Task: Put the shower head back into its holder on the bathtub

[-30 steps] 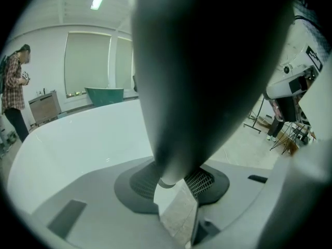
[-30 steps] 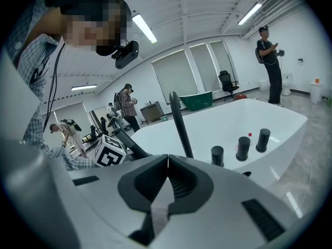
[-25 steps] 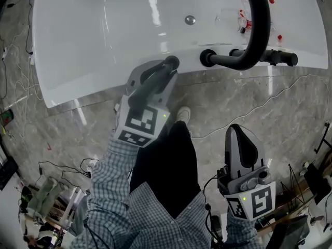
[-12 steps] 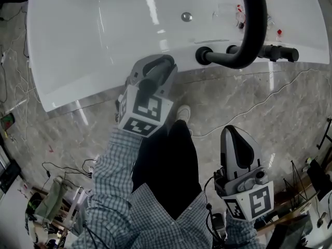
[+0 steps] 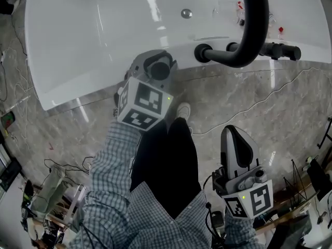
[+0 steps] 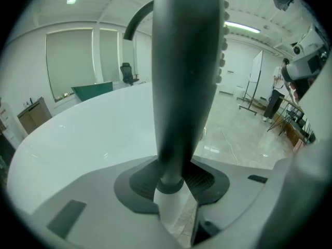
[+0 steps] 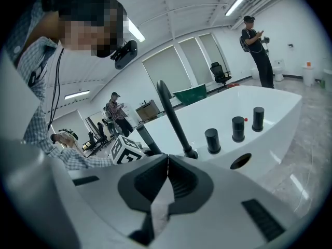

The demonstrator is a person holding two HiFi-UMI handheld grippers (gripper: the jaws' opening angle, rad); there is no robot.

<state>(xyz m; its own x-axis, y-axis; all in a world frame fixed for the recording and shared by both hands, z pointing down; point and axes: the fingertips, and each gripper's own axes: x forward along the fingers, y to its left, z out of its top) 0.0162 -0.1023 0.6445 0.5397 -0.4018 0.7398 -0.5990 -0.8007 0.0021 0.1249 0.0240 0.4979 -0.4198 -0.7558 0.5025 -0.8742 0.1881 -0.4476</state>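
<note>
My left gripper (image 5: 157, 70) is shut on the black shower head (image 5: 161, 67) and holds it over the near rim of the white bathtub (image 5: 93, 30), its end turned up towards the head camera. In the left gripper view the shower head (image 6: 187, 77) rises between the jaws, with nozzle nubs along its right side, and the left gripper (image 6: 174, 183) clamps its narrow neck. A dark oval hole (image 7: 240, 161) shows in the tub rim beside the black faucet (image 5: 251, 30) and several black knobs (image 7: 238, 128). My right gripper (image 5: 237, 139) hangs low at the right, shut and empty, also seen as right gripper (image 7: 166, 162).
The tub's drain (image 5: 185, 13) lies in the basin. Small red-capped items (image 5: 280, 31) sit on the far rim. Cables (image 5: 270, 100) run across the marble floor. My shoe (image 5: 182, 113) stands close to the tub. People (image 7: 257, 43) stand further back in the room.
The left gripper has tipped the shower head from lying slanted towards the tub to pointing up at the head camera. The right gripper has hardly moved.
</note>
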